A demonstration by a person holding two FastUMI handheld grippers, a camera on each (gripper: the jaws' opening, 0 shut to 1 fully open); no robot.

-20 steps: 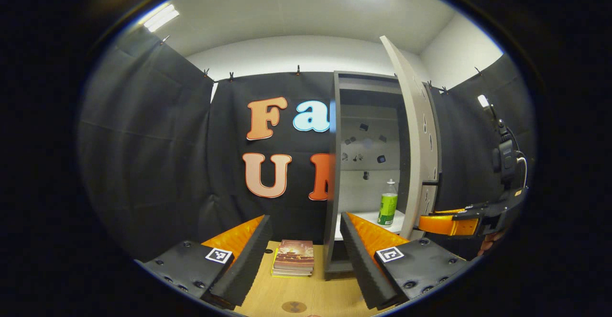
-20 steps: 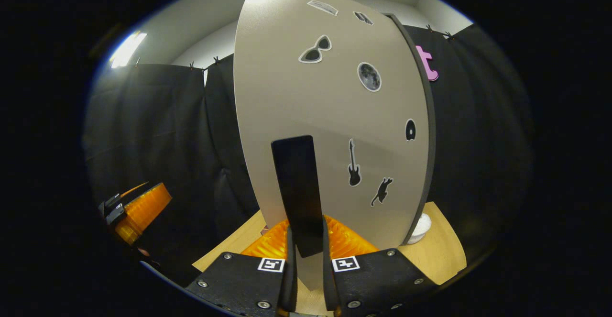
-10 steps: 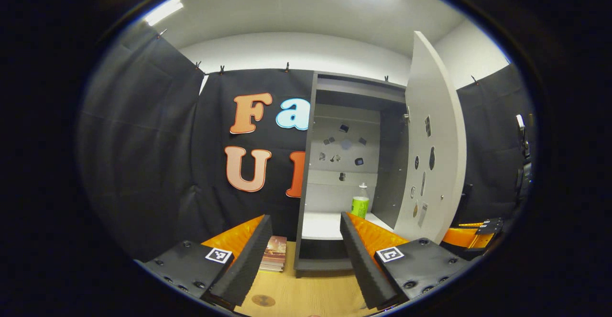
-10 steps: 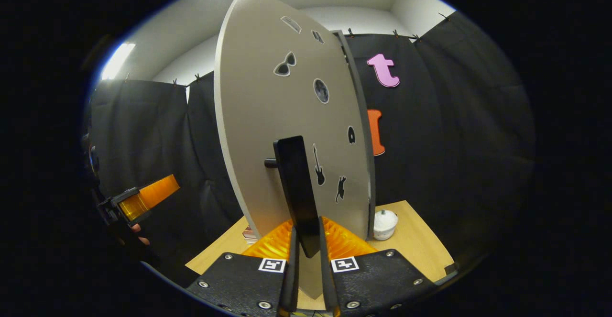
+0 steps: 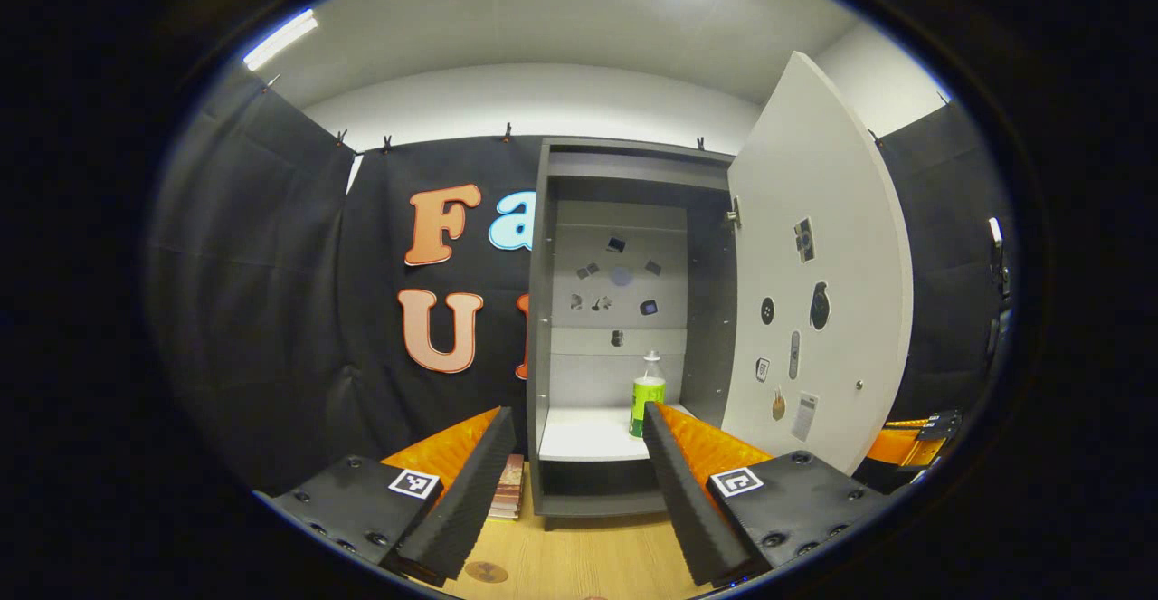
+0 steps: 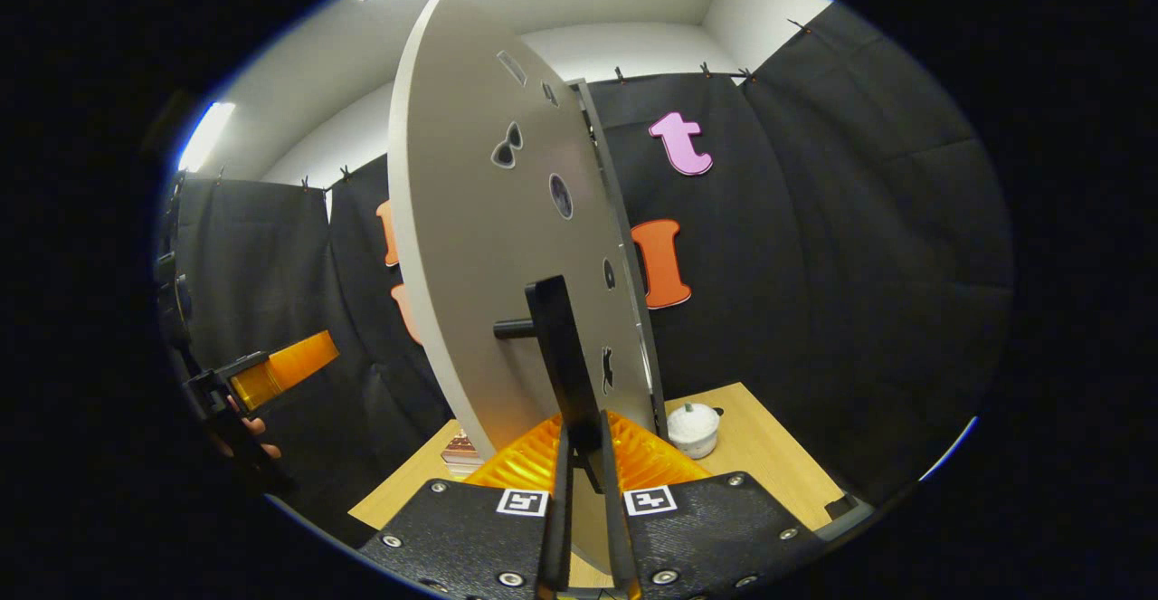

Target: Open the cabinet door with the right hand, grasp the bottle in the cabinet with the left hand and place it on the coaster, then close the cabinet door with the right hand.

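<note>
The grey cabinet (image 5: 543, 328) stands with its door (image 5: 819, 283) swung wide to the right. On its white shelf is a bottle (image 5: 648, 396) with a green label and a white cap, upright. My left gripper (image 5: 579, 482) is open, well short of the shelf, with the bottle just above its right finger. A small round brown coaster (image 5: 486, 571) lies on the wooden table near the front. In the right gripper view, my right gripper (image 6: 583, 455) is shut on the door's black handle (image 6: 559, 356), outside the door (image 6: 488, 247).
A stack of books (image 5: 507, 490) lies on the table left of the cabinet. A small white lidded jar (image 6: 692, 428) sits on the table (image 6: 778, 455) beyond the door's hinge side. The left gripper (image 6: 271, 372), held by a hand, shows far left.
The door has swung further open, pulled by my right gripper on its handle. The left gripper's view has turned to face the cabinet's inside squarely, so the bottle sits nearer the centre.
</note>
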